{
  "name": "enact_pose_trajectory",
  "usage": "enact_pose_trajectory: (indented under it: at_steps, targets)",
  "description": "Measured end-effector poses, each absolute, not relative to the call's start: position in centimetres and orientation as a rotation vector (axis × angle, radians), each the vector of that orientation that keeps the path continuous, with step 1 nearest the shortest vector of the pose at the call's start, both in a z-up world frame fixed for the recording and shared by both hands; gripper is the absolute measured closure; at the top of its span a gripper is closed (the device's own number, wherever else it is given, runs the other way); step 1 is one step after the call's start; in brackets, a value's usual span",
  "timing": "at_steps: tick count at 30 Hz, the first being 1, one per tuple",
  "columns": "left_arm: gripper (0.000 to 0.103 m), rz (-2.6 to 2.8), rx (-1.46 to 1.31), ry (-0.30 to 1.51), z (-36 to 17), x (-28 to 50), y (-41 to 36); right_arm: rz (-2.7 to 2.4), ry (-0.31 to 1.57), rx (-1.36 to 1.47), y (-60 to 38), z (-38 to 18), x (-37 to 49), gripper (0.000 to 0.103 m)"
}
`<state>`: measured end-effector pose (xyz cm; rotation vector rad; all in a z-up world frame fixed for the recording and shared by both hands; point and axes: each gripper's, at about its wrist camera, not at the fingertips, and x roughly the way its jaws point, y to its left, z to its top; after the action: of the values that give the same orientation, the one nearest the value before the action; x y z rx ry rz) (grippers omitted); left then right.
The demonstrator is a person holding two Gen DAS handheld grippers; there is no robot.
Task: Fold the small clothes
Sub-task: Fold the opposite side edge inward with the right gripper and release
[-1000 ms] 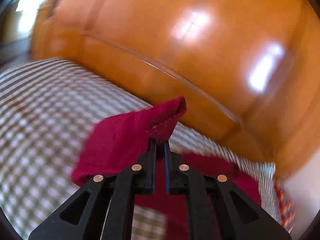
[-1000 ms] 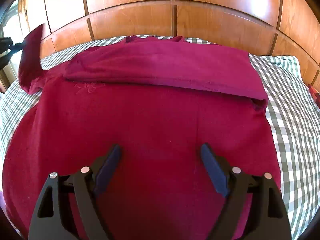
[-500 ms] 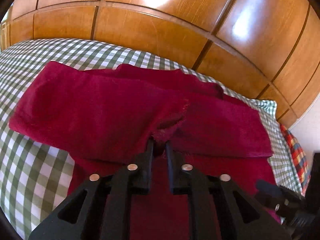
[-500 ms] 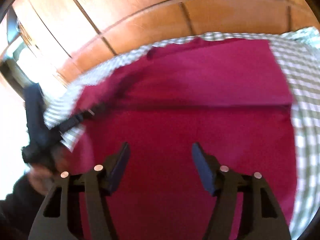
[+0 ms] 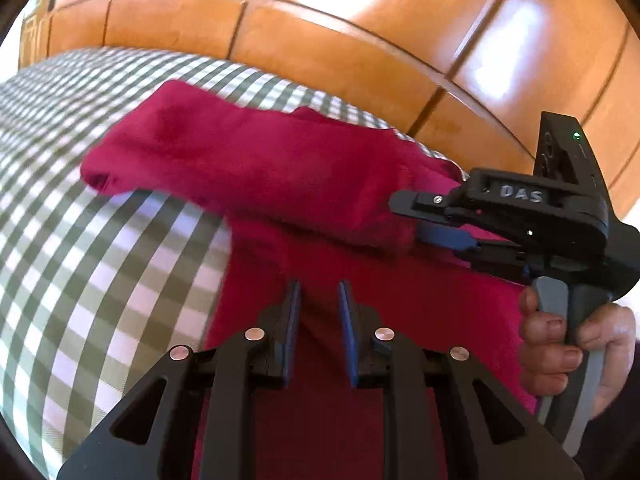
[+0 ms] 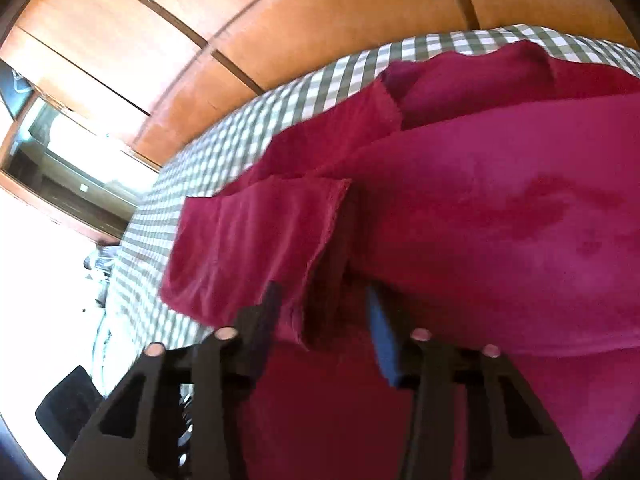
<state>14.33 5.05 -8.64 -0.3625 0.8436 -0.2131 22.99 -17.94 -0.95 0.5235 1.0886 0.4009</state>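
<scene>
The red garment (image 5: 256, 160) looks soft and limp; folded edges suit gripping. The right gripper (image 6: 320, 316) is closing around a fold. The left gripper (image 5: 319, 320) gapes slightly, empty.

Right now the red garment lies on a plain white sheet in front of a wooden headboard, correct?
Not quite: the sheet is green-and-white checked, not plain white, as the left wrist view shows. The red garment does lie on it, in front of the wooden headboard.

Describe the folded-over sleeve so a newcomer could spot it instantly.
Start at the glossy orange wooden headboard, then drop to the green-and-white checked bedspread below it. On the dark red cotton garment spread there, the sleeve is the only raised band, lying across the flat body.
</scene>
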Motion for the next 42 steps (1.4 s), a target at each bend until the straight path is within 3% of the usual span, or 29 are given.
enact_pose_trajectory:
  at_steps: [1, 6, 11, 14, 20, 26, 38, 42]
  targets:
    - [0.085, -0.211, -0.381, 0.846, -8.8, 14.4, 5.3, 0.398, 1.087, 0.492, -17.4, -0.7, 23.0, 0.099]
    - [0.085, -0.184, -0.416, 0.847, -9.0, 14.9, 6.4, 0.397, 0.951, 0.345, -17.9, 5.0, 21.9, 0.099]
    - [0.085, -0.164, -0.442, 0.880, -9.6, 15.4, 6.7, 0.351, 0.795, 0.345, -24.8, 11.8, 20.5, 0.099]
    - [0.085, -0.152, -0.422, 0.887, -9.5, 15.5, 6.4, 0.301, 0.753, 0.377, -29.5, 12.7, 19.8, 0.099]
    - [0.085, -0.137, -0.392, 0.896, -9.7, 15.5, 6.0, 0.065, 0.855, 0.489, -40.2, 6.2, 18.4, 0.099]
    - [0.085, -0.113, -0.337, 0.914, -9.4, 15.5, 5.4, 0.008, 0.973, 0.590, -44.1, -0.8, 18.1, 0.099]
    - [0.085, -0.197, -0.261, 0.788, -3.0, 19.1, 1.9, 0.051, 0.935, 0.616, -44.0, -0.6, 16.9, 0.099]
    - [0.085, -0.053, -0.158, 0.964, -6.7, 22.6, 1.4, 0.027, 0.985, 0.569, -44.1, -1.9, 16.4, 0.099]
